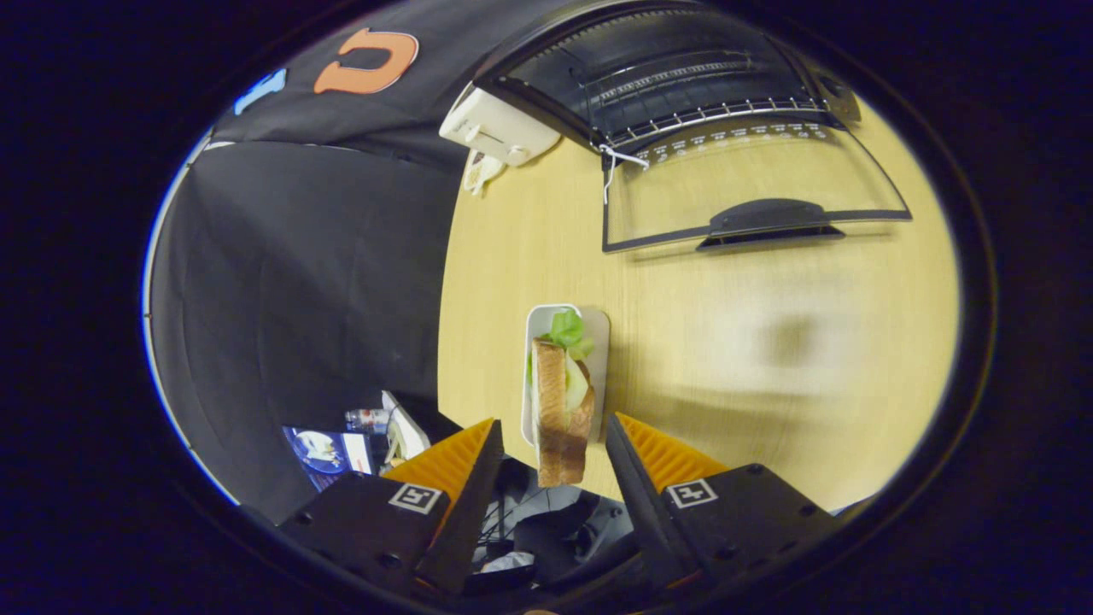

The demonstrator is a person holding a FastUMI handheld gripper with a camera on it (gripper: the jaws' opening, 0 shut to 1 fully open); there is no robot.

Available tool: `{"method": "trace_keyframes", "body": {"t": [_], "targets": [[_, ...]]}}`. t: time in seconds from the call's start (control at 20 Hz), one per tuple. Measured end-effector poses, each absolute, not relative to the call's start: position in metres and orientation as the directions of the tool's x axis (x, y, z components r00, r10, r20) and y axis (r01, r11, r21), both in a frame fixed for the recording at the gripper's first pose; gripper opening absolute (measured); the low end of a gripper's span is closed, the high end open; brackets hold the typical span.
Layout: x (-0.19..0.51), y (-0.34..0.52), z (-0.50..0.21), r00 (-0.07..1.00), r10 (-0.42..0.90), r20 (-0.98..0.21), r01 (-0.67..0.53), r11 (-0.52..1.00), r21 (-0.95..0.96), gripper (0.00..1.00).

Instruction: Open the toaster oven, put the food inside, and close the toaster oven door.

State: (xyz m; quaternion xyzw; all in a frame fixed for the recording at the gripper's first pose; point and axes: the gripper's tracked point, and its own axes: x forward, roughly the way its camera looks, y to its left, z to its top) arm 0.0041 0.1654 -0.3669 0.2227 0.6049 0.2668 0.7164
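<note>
A: Where does the hand-held gripper [553, 444] stand?

B: Its fingers are spread, with the sandwich [559, 408] between them; neither pad appears to press on it. The sandwich stands on edge on a small white tray [598, 342] at the near edge of the counter [768, 342], its near end overhanging that edge.

A: And the toaster oven [657, 77]?

B: Far across the counter, to the right, door [751, 192] already dropped flat, wire rack [709, 115] showing inside.

A: What could go wrong?

B: Likely the grip. The bread looks soft and layered, with loose lettuce and filling; squeezing hard would probably crush it, squeezing lightly could let the slices shear apart or slide out. The ridged pads should help. If the fingers catch the tray's smooth rim instead, it could tip off the edge.

A: Anything farther along?

B: The door is glass in a dark frame with a raised handle [768, 218]; a low carry might clip it. The rack's thin bars could snag lettuce.

A: The counter?

B: Pale wood grain, smooth, so the tray may skid when nudged.
</note>
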Motion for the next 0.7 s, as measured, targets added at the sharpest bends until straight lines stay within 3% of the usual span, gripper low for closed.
{"method": "trace_keyframes", "body": {"t": [0.15,0.4,0.7], "targets": [[0.003,0.173,-0.383,0.097,0.65,-0.754,-0.114,0.76,0.64,0.74],[0.005,0.177,-0.381,0.093,0.673,-0.734,-0.076,0.74,0.669,0.43],[0.002,0.169,-0.344,0.116,0.712,-0.692,-0.081,0.702,0.708,0.37]]}}
